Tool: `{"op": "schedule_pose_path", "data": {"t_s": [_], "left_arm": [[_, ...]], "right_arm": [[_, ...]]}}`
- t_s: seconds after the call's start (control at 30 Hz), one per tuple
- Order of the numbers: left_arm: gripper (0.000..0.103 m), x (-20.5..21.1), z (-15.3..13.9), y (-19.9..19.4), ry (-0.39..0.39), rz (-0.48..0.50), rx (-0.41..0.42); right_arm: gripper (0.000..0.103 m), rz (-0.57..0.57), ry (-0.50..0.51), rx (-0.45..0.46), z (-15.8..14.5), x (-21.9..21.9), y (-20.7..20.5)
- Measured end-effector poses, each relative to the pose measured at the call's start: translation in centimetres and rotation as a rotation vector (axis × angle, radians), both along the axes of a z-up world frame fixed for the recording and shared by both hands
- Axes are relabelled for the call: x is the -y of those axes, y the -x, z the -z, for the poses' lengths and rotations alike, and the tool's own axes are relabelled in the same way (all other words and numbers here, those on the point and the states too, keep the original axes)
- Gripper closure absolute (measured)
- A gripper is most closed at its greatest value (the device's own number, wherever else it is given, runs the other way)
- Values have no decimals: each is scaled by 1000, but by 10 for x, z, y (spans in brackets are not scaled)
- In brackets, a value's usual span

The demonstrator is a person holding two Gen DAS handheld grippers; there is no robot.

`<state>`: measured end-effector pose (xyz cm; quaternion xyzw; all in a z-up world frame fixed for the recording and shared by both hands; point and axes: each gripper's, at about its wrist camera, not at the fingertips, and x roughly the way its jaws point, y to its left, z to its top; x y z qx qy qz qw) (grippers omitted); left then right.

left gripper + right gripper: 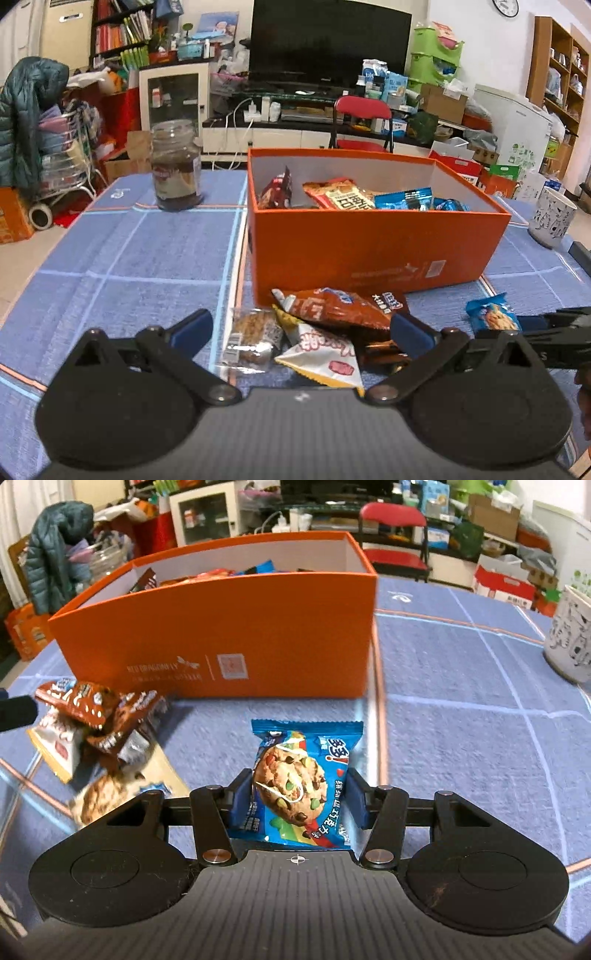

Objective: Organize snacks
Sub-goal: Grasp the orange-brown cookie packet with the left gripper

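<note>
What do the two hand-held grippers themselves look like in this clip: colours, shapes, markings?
Both match. The left hand-held gripper and right hand-held gripper have matte black bodies with two round black discs, black linkage arms on silver pivot bolts, and blue fingertip pads. A ribbed dark-grey panel sits in the middle, with a small white crosshair mark on the right one. No cables or sleeves are visible.

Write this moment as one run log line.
left gripper: open over snack pile | right gripper: shut on blue cookie packet | orange box: partly filled

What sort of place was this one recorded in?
Most likely a cluttered home living room: a large television on a low stand, a packed bookshelf, and a cloth-covered table.
</note>
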<state>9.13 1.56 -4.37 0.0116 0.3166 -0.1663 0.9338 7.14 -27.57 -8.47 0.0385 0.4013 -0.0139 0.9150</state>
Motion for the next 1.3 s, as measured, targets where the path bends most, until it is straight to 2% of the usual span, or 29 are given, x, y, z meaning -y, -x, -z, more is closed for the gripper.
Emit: {"op": "schedule_pose_path", "data": {"t_s": [0.13,0.3,0.43,0.47,0.63,0.87,0.97,1.0,1.1,1.13,1.3], "left_arm": [[2,9,1,-3,-6,0,20],[2,26,3,-14,42,-30,2],[3,42,8,-21,25,-54,8],[5,45,9,-22,16,-59,5],[34,48,21,-36,-18,-77,-43],[35,38,26,-38,-18,-80,-79],[40,36,25,-37,-13,-74,-81],[45,34,24,-36,-10,-70,-82],[47,30,19,-30,0,-46,-77],[52,29,17,-26,-2,-37,-69],[53,25,11,-15,-24,1,-44]], "right_arm": [[64,-13,-4,0,0,3,4],[62,-32,19,5,1,-1,4],[61,-30,18,7,0,-2,3],[61,-32,18,8,0,-2,3],[61,-36,14,9,1,-2,3],[61,-39,16,8,0,-4,3],[62,-45,18,4,0,-5,2],[63,-46,16,1,-1,-4,2],[64,-47,9,-4,-2,-3,2],[65,-50,8,-5,-2,-3,2],[65,-69,27,8,-6,-9,4]]}}
